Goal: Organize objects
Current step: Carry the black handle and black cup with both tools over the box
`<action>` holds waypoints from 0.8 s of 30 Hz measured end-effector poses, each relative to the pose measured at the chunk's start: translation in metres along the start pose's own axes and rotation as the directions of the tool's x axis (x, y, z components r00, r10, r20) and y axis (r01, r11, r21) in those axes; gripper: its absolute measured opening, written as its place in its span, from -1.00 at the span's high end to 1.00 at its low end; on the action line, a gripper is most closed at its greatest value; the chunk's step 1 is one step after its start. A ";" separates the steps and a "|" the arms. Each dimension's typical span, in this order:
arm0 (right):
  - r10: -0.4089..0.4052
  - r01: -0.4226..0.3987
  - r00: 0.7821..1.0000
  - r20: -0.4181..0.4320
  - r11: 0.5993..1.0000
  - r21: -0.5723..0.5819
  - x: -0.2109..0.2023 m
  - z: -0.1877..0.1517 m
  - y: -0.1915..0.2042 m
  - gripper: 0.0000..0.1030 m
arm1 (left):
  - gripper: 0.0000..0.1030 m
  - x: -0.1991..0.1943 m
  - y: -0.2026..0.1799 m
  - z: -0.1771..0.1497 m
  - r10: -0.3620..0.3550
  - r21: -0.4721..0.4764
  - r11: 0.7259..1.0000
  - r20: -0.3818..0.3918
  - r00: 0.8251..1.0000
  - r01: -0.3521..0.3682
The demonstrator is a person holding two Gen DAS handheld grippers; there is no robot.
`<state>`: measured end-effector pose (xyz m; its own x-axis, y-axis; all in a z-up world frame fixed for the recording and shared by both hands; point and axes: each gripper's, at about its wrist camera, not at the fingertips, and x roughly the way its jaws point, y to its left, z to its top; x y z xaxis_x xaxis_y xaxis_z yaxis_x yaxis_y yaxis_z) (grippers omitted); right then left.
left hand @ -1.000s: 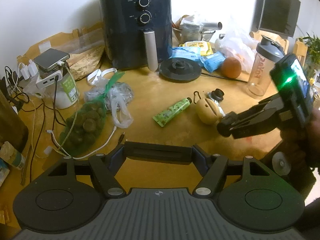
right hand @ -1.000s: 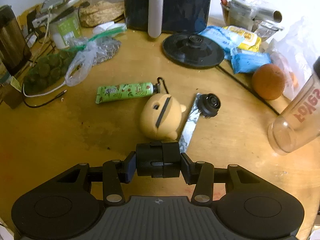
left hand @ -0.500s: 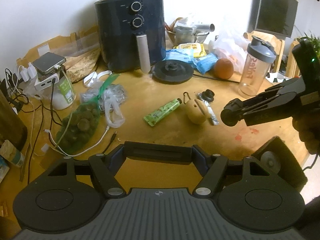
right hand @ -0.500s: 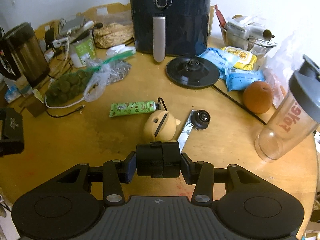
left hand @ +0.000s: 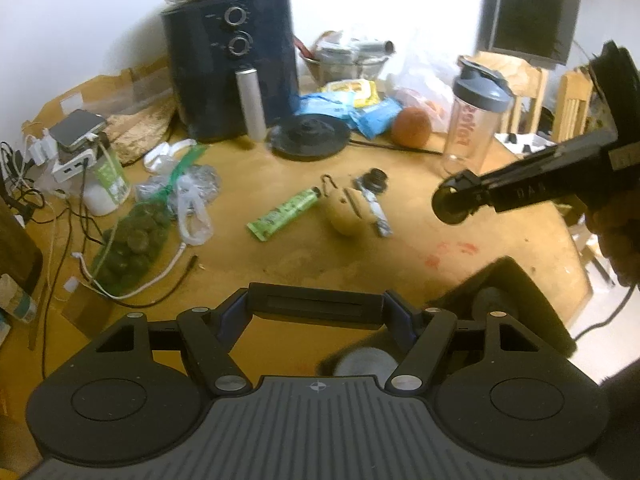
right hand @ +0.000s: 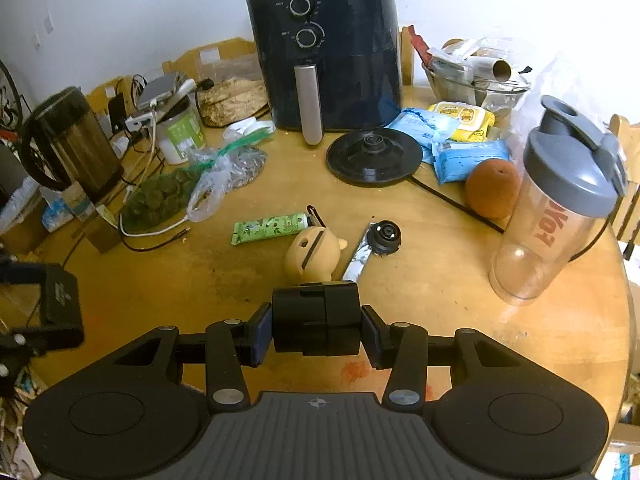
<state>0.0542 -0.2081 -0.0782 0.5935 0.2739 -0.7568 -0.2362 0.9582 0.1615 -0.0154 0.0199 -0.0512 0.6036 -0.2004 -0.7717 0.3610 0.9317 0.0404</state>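
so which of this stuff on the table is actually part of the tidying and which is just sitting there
Likely part of the job, loose in the middle:
- green tube
- tan figurine
- small black round part
- silver wrapper

Just lying about, at the back and sides:
- air fryer
- kettle base
- orange
- shaker bottle
- bag of green balls

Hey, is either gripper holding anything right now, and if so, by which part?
No. The right gripper is shut with nothing between its fingers, and the left gripper holds nothing; both hang above the table.
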 end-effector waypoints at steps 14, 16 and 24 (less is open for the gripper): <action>0.051 -0.050 0.999 -0.010 0.998 0.030 -0.029 -0.028 -0.006 0.06 | -0.36 0.005 -0.039 -0.022 -0.095 0.002 0.995 -0.104 0.990 0.095; 0.061 -0.060 0.998 -0.015 0.998 0.032 -0.031 -0.031 -0.005 0.06 | -0.36 0.007 -0.042 -0.026 -0.104 -0.005 0.995 -0.123 0.987 0.104; 0.088 -0.088 0.996 -0.023 0.996 0.035 -0.038 -0.042 -0.004 0.06 | -0.37 0.009 -0.050 -0.035 -0.111 -0.033 0.994 -0.162 0.980 0.107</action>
<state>0.0003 -0.2261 -0.0769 0.5526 0.3556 -0.7538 -0.2603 0.9328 0.2492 -0.0532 -0.0183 -0.0820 0.4364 -0.2505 -0.8642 0.3997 0.9145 -0.0633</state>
